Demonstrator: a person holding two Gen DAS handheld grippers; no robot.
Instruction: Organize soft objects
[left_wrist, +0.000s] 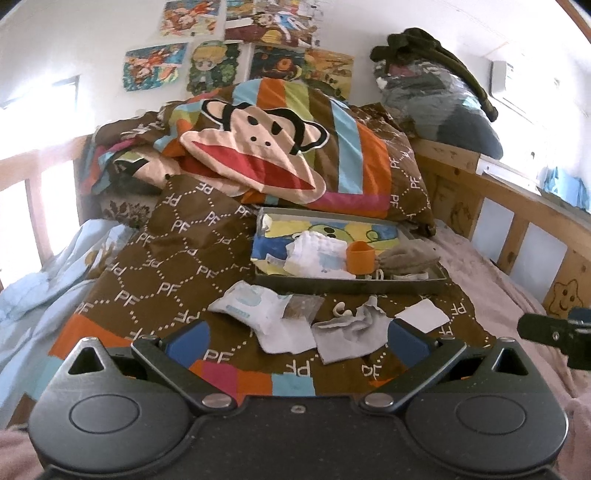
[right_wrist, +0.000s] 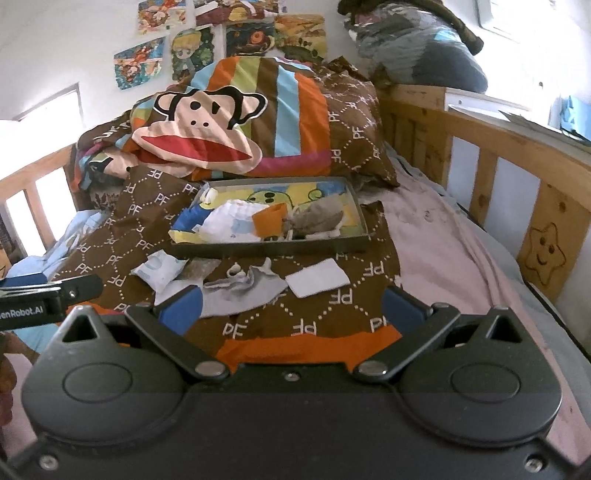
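Grey cloth (left_wrist: 347, 332) at 12 o'clock, loose; left gripper (left_wrist: 295, 341) and right gripper (right_wrist: 291, 310) both spread, empty. Pinch a raised fold, then lift to tray (left_wrist: 351, 286).

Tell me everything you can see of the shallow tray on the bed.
The tray is a shallow, dark-walled rectangle, apparently cardboard, resting flat on the brown PF-patterned quilt just in front of the monkey-face pillow. A colourful cartoon print shows on its floor. Inside lie a white-and-blue cloth, an orange cup on its side and a brownish fuzzy item. Neither claw touches it.
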